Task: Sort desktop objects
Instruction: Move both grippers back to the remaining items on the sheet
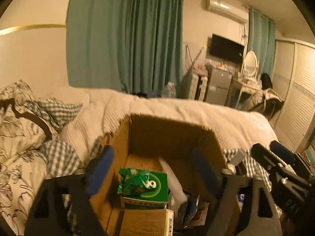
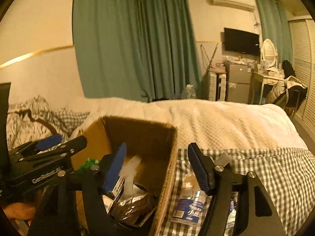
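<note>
Cardboard box (image 1: 171, 135) on the bed takes the sorted clutter. Left gripper (image 1: 155, 169) and right gripper (image 2: 157, 169) hover wide open, empty; a plastic bottle (image 2: 189, 206) beside the box should be gripped squarely at mid-body.

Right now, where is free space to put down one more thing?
Free: the box floor by its far wall, behind the green carton; the white blanket beyond the checked sheet. Crowded: the box's near part and around the bottle.
</note>
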`<move>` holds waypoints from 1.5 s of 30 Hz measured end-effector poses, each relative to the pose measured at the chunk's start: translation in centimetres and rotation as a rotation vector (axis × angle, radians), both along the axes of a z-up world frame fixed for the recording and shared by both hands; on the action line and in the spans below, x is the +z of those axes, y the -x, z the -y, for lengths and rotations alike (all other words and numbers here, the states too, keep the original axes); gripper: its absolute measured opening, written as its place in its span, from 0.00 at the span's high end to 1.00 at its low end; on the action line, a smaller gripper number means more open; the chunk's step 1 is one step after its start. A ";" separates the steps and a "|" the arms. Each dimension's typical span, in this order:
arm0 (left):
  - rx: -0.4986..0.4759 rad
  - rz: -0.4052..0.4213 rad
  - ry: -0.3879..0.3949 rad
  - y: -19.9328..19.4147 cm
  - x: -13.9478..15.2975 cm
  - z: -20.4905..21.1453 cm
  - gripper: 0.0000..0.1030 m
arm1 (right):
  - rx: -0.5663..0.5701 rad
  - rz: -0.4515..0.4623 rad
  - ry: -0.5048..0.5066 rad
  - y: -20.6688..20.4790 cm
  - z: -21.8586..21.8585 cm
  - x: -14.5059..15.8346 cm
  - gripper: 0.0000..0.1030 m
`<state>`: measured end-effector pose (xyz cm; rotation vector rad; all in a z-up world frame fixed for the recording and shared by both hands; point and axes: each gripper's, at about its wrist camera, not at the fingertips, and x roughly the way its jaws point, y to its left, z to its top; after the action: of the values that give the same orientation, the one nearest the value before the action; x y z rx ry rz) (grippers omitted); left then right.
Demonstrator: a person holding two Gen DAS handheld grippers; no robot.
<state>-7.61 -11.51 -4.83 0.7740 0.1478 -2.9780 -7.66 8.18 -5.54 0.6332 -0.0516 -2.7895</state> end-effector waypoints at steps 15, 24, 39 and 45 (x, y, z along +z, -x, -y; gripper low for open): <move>-0.013 -0.123 -0.029 -5.4 4.5 -2.6 0.00 | -0.098 -0.091 0.046 -4.3 -4.2 4.7 0.11; 0.014 -0.181 -0.031 -8.3 5.6 -4.3 0.00 | -0.133 -0.121 0.011 -7.4 -7.2 6.2 0.00; -0.010 -0.188 -0.015 -9.5 3.6 -8.7 0.00 | -0.187 -0.150 -0.002 -9.3 -12.5 6.1 0.00; -0.035 -0.202 -0.027 -9.9 2.5 -10.2 0.00 | -0.186 -0.121 0.038 -8.7 -14.3 5.5 0.00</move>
<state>2.29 -1.27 -2.34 0.4816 0.1866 -3.0884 1.03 22.50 -0.08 0.4705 -0.1456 -2.9924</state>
